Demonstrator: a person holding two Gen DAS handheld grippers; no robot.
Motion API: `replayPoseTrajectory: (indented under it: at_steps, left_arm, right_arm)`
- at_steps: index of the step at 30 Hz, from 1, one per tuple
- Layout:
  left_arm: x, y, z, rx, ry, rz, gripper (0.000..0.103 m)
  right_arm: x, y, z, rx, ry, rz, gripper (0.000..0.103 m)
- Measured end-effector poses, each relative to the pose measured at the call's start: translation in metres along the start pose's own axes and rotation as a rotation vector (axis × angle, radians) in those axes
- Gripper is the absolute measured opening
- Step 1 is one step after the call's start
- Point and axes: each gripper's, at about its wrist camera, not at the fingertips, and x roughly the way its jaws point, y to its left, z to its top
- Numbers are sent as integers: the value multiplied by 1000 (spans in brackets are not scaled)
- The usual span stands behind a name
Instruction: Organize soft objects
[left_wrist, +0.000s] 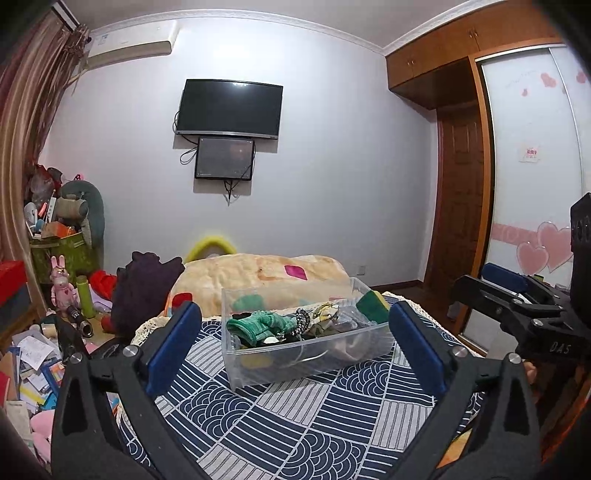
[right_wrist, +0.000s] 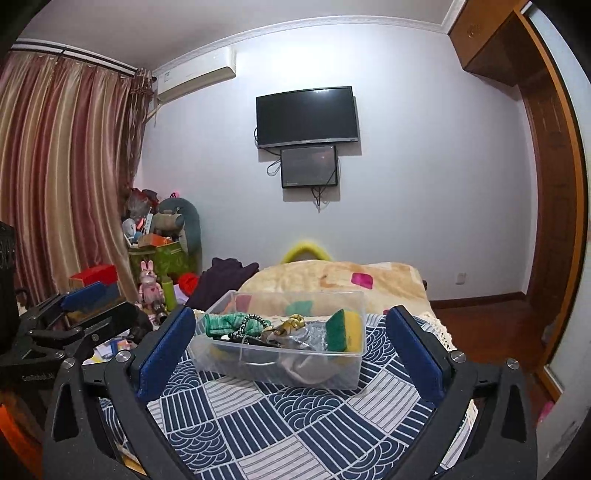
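A clear plastic bin (left_wrist: 295, 369) (right_wrist: 236, 363) stands on a blue-and-white patterned cloth (left_wrist: 295, 424) (right_wrist: 295, 417). In it lie a green knitted cloth (left_wrist: 258, 323) (right_wrist: 221, 321), a green-and-yellow sponge (left_wrist: 373, 301) (right_wrist: 345, 328), a beaded band (left_wrist: 302, 320) (right_wrist: 245, 325) and a patterned fabric piece (left_wrist: 325, 310) (right_wrist: 286, 326). My left gripper (left_wrist: 295, 339) is open and empty, just short of the bin. My right gripper (right_wrist: 291, 343) is open and empty, also facing the bin. Each gripper shows at the other view's edge.
A beige blanket (left_wrist: 266, 273) (right_wrist: 332, 277) lies behind the bin. A dark purple garment (left_wrist: 144, 288) (right_wrist: 225, 277) lies to its left. Toys, boxes and papers (left_wrist: 55, 295) crowd the floor at left. A wooden wardrobe and door (left_wrist: 461, 184) stand at right.
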Motion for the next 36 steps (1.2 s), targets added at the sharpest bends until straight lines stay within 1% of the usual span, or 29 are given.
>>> replayPoseTrajectory:
  at_steps: [21,36]
  left_arm:
    - [-5,-1,0,6,-14,9,103]
    - [-1,-8,1,17,-3,-21,103]
  right_arm:
    - [-6,2,2,-11,-9,0,103]
    - [-6,3,3,-6,1,2,103]
